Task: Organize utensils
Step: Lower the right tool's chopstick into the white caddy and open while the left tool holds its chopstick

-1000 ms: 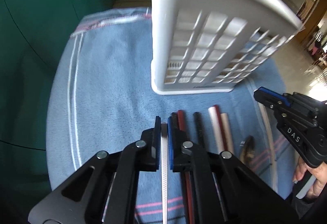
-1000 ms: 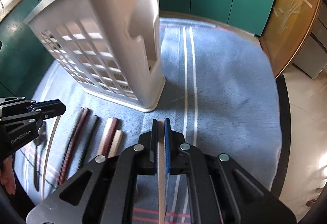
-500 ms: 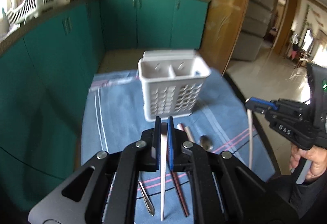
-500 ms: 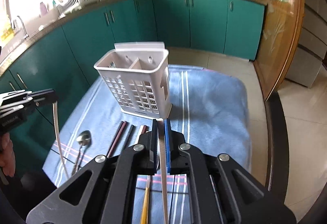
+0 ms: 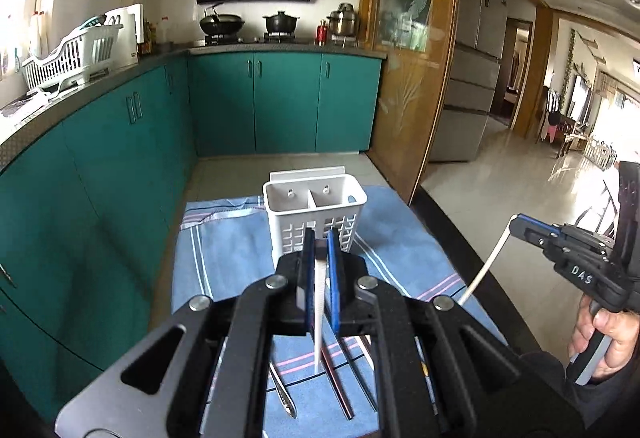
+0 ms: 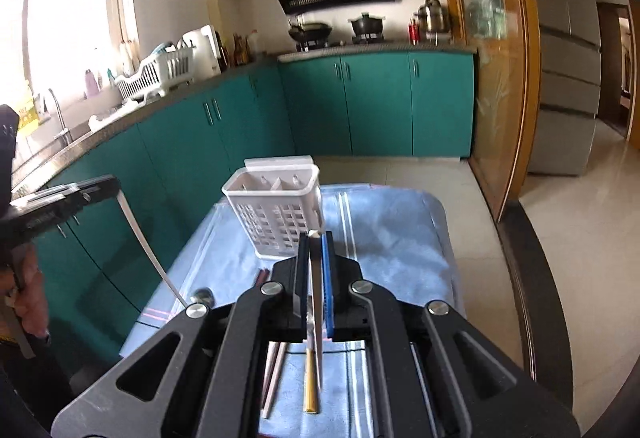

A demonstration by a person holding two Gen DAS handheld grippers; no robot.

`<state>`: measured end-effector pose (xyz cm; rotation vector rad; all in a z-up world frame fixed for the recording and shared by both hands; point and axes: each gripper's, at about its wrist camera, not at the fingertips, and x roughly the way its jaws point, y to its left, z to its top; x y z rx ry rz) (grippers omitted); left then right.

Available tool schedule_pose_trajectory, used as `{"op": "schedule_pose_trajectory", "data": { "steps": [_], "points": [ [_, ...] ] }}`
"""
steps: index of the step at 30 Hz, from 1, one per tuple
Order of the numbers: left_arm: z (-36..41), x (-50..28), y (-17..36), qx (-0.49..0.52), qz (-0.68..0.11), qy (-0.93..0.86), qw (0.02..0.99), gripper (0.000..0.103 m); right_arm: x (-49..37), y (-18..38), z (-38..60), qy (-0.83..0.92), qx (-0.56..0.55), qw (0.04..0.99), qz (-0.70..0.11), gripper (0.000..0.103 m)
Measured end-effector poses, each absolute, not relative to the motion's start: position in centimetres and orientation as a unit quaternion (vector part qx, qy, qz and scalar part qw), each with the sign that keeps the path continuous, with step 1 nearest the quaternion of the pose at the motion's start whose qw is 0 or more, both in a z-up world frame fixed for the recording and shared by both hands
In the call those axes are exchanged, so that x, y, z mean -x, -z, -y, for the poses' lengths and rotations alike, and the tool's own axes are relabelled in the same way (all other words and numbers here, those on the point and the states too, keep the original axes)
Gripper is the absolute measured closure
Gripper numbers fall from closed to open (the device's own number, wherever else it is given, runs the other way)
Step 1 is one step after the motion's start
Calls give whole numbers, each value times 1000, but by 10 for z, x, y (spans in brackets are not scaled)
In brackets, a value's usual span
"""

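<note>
Left wrist: gripper point(image 5: 320, 250) hides caddy point(image 5: 280, 198) front

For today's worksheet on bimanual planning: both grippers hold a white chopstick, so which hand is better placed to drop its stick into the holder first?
Marginally the left gripper: its white chopstick hangs nearly vertical, facing the white slotted plastic holder. The right gripper's stick dangles more slanted.
</note>
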<state>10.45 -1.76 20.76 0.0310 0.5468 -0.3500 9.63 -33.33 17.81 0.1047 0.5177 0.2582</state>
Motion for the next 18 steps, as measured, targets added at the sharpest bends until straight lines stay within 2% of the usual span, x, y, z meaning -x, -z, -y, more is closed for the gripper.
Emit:
{"op": "schedule_pose_trajectory", "data": {
  "steps": [9, 18],
  "points": [
    [-3, -93, -219, 0, -252, 164, 954, 97, -82, -217, 303, -130, -26, 967, -217, 97],
    [-9, -102, -209, -4, -269, 165, 949, 97, -91, -203, 284, -133, -15, 960, -246, 97]
  ]
}}
